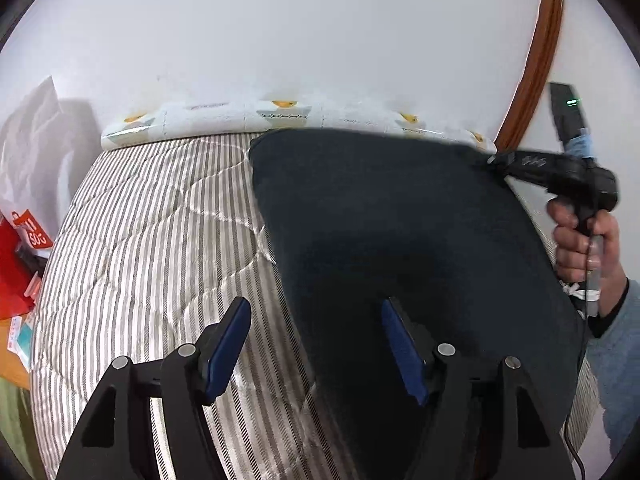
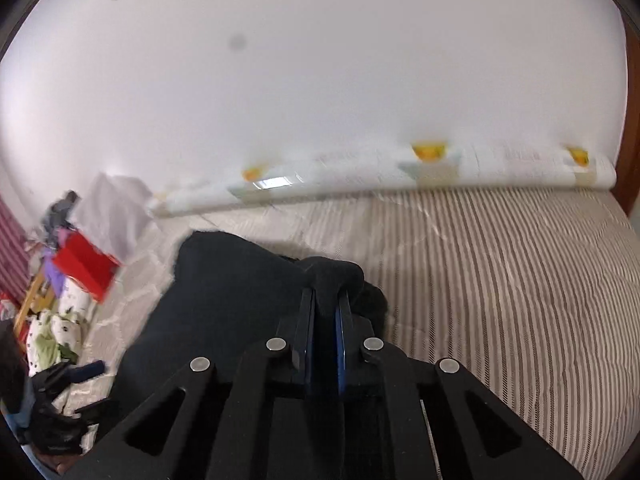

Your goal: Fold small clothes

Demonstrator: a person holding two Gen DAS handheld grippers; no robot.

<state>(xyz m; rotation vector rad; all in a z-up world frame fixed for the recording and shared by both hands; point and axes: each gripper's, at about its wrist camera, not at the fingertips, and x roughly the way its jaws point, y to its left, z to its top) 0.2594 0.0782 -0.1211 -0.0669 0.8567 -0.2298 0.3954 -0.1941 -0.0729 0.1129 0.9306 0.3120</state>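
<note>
The dark navy knit garment (image 1: 400, 232) lies spread on the striped quilted bedspread (image 1: 152, 240). The right gripper (image 2: 325, 300) pinches its far corner; the left gripper (image 1: 316, 344) stands open and empty over the near edge. Risk: the bunched corner could slip free, collapsing the fold.

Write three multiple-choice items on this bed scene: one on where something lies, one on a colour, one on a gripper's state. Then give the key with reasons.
1. Where does the dark garment lie?
A. on the striped quilt
B. on a wooden floor
C. in a basket

2. What colour are the pads of the left gripper?
A. red
B. blue
C. yellow

3. How does the right gripper stand?
A. wide open, nothing between
B. out of sight
C. closed on a bunch of the garment

Key: 1 A, the quilt shows around its edges; 2 B, both inner faces are blue; 3 C, dark cloth bulges up between its closed fingers.
</note>
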